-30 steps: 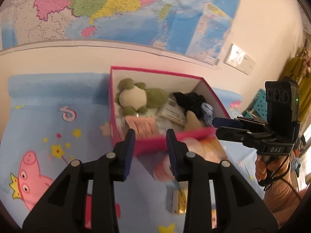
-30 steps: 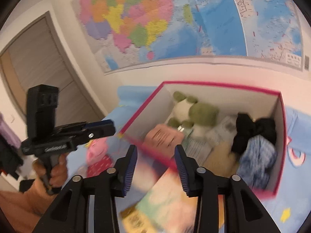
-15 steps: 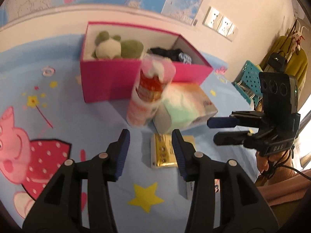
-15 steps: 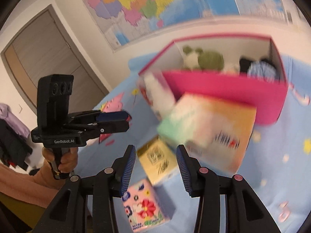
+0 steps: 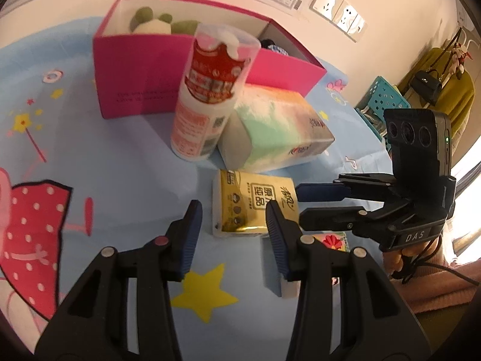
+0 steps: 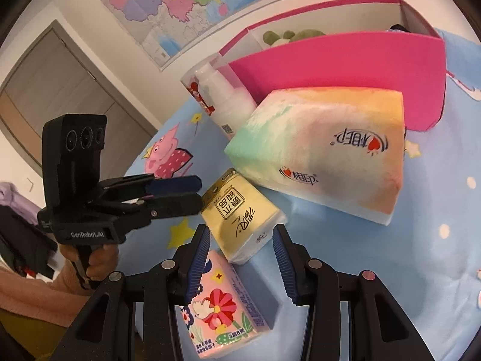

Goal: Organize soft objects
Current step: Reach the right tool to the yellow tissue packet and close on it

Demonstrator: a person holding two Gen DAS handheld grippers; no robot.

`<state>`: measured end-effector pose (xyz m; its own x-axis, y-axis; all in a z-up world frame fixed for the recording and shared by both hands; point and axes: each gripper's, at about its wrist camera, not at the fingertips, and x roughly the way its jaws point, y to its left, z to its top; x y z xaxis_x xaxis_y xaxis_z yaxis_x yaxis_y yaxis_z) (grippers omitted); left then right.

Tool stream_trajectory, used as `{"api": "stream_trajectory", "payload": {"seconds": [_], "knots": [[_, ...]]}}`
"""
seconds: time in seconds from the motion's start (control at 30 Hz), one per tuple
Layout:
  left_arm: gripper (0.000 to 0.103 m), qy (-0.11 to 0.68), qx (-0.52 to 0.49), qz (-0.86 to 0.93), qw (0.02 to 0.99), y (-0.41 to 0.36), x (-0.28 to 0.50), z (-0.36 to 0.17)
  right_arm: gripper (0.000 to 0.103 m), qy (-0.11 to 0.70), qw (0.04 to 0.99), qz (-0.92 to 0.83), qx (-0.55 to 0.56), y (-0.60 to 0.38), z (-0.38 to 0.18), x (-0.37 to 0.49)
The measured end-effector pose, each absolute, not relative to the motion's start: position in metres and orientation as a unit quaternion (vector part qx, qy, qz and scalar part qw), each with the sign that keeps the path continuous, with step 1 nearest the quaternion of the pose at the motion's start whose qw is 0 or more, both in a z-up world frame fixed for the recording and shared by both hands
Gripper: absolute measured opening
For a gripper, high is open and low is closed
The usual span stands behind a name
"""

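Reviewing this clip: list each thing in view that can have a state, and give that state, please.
left gripper: open, empty, above the mat.
right gripper: open, empty.
pink box: open, holds a plush toy.
bottle: upright, clear cap on.
large tissue pack: lying outside the box.
yellow tissue pack: lying flat, sealed.
floral tissue pack: lying flat.

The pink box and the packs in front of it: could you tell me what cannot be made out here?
- Pink box contents: left wrist view, front wall hides all but the plush toy's top.
- Floral tissue pack: left wrist view, mostly behind the right gripper.
- Bottle base: right wrist view, behind the large tissue pack.
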<state>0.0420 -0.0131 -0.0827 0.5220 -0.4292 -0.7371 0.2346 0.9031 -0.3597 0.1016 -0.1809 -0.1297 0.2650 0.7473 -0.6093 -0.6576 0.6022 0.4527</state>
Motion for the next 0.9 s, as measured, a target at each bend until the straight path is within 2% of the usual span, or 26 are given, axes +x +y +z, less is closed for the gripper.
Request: {"api": "stream_trajectory", "payload": {"seconds": [0.13,0.6,0.7,0.9], "knots": [[0.041,0.459,-0.12,-0.208,0.855,-0.016,0.044,-0.089,0.044,0.417,0.792,0.442,0.059,-0.177,-0.133,0.103],[0.041,0.47,-0.145,-0.232,0.839,-0.024,0.043,-0.096,0.044,0.416,0.803,0.422,0.066,-0.187,-0.136,0.106],[0.029,0.471,-0.145,-0.231,0.839,-0.022,0.042,-0.097,0.044,0.414,0.805,0.419,0.069,-0.186,-0.137,0.106],[0.029,0.471,-0.139,-0.232,0.84,-0.024,0.038,-0.095,0.034,0.41,0.811,0.411,0.065,-0.19,-0.136,0.105]]}}
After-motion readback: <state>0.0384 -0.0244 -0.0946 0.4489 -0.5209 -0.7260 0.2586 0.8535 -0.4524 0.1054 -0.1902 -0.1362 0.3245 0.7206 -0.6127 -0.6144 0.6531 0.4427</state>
